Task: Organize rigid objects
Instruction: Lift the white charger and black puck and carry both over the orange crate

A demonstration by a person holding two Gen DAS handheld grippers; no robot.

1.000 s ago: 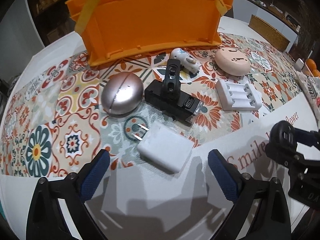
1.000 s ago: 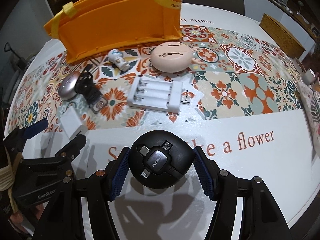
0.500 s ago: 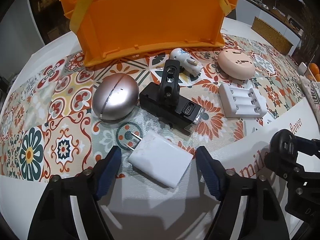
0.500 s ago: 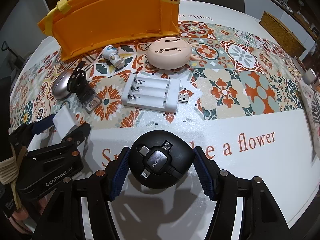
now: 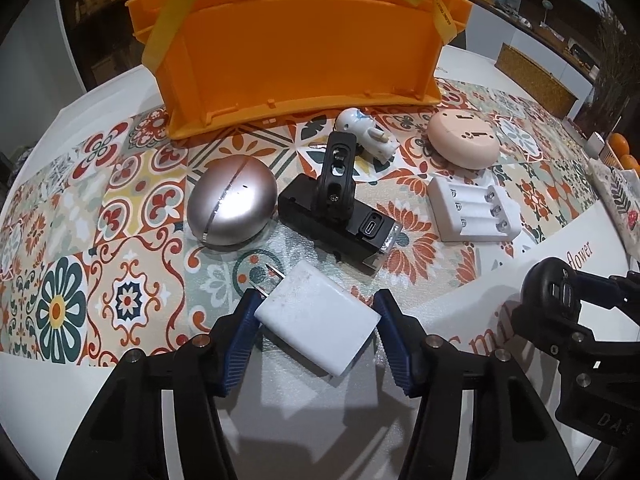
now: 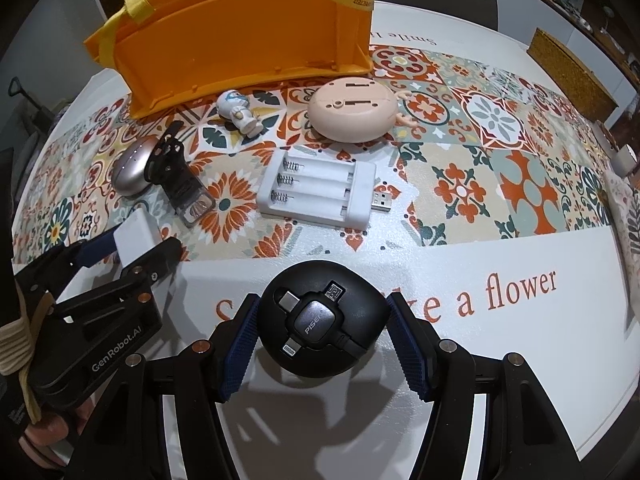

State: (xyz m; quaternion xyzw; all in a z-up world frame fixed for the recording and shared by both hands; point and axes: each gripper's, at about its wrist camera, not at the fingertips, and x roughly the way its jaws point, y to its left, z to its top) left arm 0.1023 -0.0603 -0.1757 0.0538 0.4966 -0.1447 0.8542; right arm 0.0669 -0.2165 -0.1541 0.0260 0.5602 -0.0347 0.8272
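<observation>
Two grips | left hand-held gripper (image 5: 316,330) pads pinch white charger (image 5: 318,322) at lower centre on tabletop (image 5: 60,400) | right hand-held gripper (image 6: 322,336) clamps round black cable hub (image 6: 322,318), lower centre, likely bound for orange tote (image 5: 296,52) at top

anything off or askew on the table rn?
Nothing spilled or visibly damaged. The small white figurine lies on its side near the orange plastic bin. The white plug-in wall charger sits skewed between the left gripper fingers, so contact falls near its corners.
</observation>
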